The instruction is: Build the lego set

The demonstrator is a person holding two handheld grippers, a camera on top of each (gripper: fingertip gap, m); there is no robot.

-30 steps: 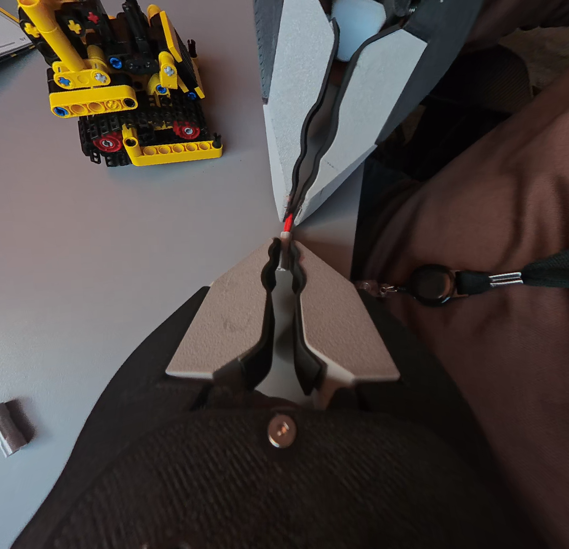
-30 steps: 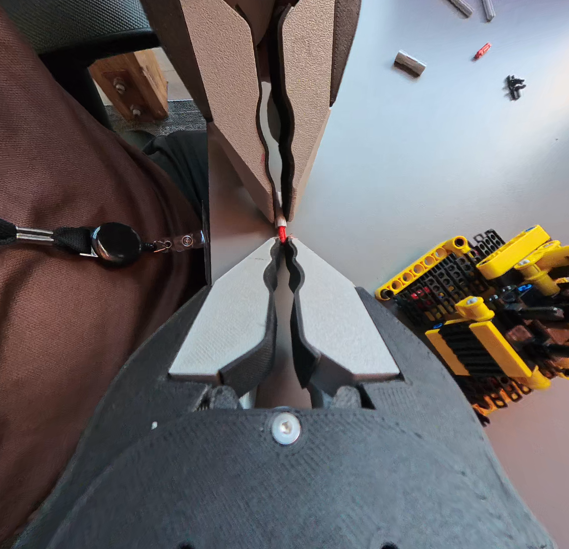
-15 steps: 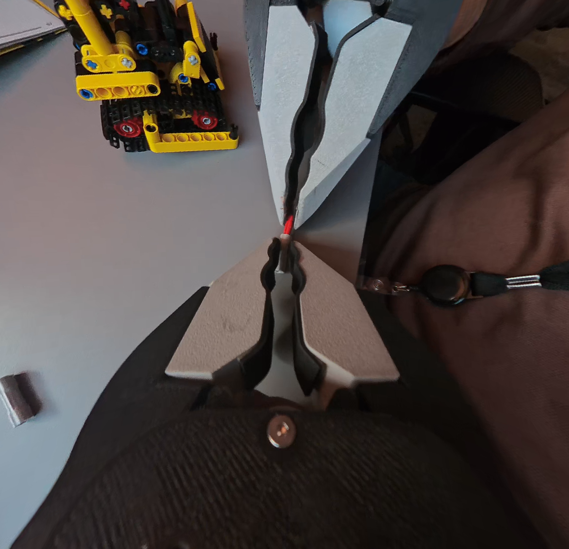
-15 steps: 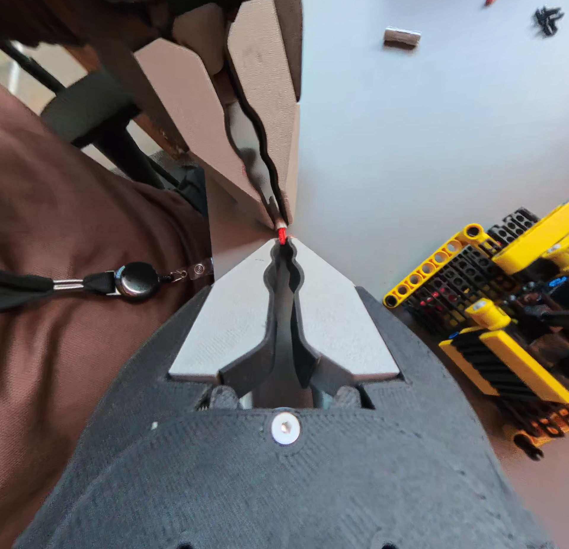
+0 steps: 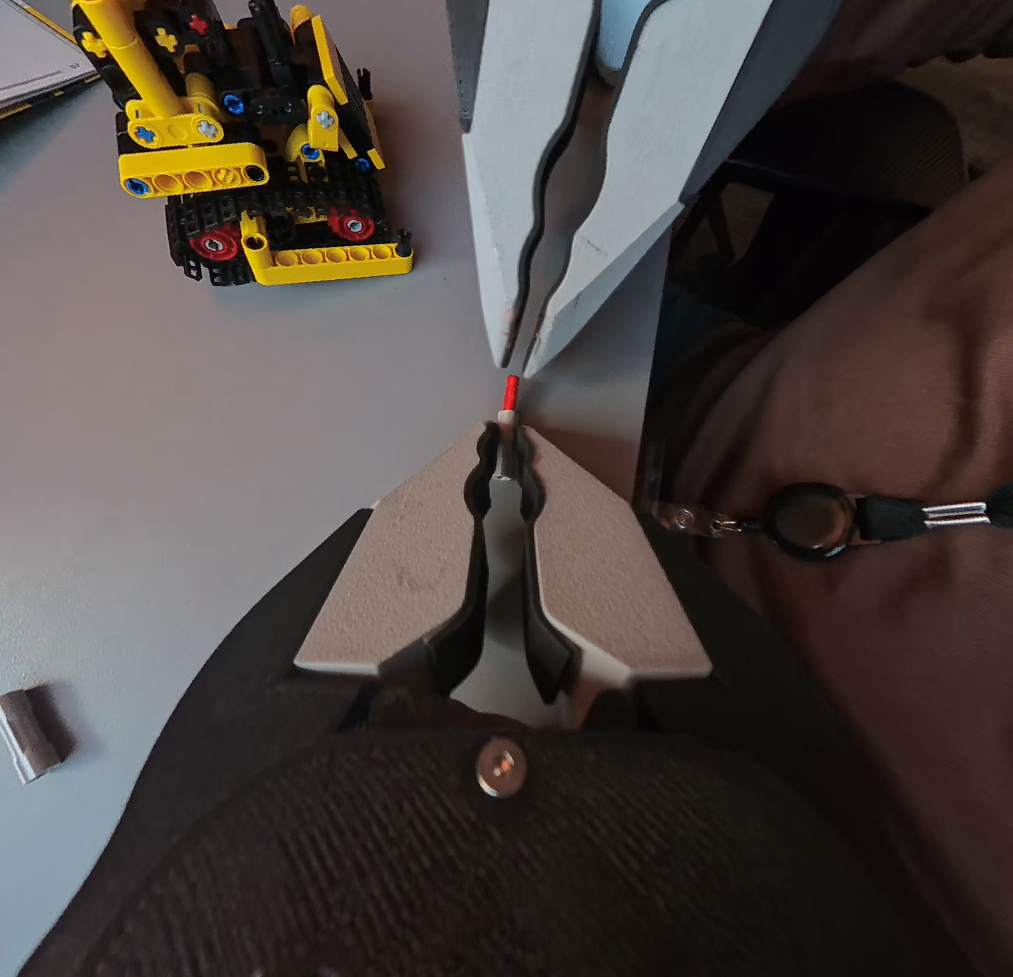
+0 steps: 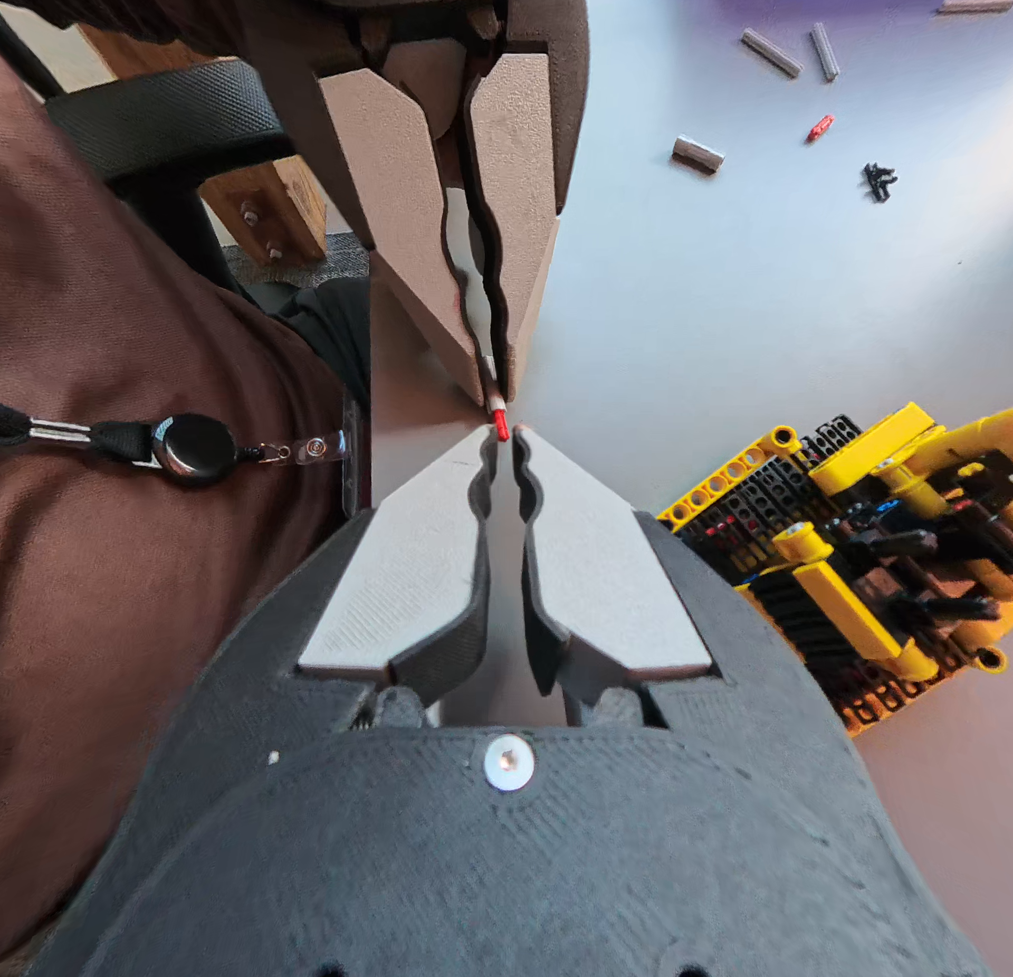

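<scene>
My left gripper [image 5: 507, 429] is shut on a small grey connector [image 5: 504, 451]. A red pin [image 5: 511, 392] sticks out of the connector's front end. My right gripper [image 5: 515, 366] points at it from the opposite side, jaws slightly apart, tips just clear of the pin. In the right wrist view, the right gripper [image 6: 504, 429] is open and the red pin [image 6: 499, 421] sits at its tips, held by the left gripper [image 6: 496, 397]. The yellow and black lego vehicle [image 5: 246, 144] stands on the grey table [image 5: 164, 429], and also shows in the right wrist view [image 6: 849, 556].
Loose parts lie on the table: a grey sleeve [image 6: 697, 154], two grey axles [image 6: 770, 54], a red pin [image 6: 819, 128], black pins [image 6: 878, 180]. A booklet [image 5: 33, 68] lies far left. A person in brown with a lanyard reel [image 5: 811, 520] sits at the table edge. Less than 4 cm separates the two grippers' tips.
My right gripper has opened, let go of the red pin and drawn back a little. The pin stays in the grey connector held by my left gripper.
</scene>
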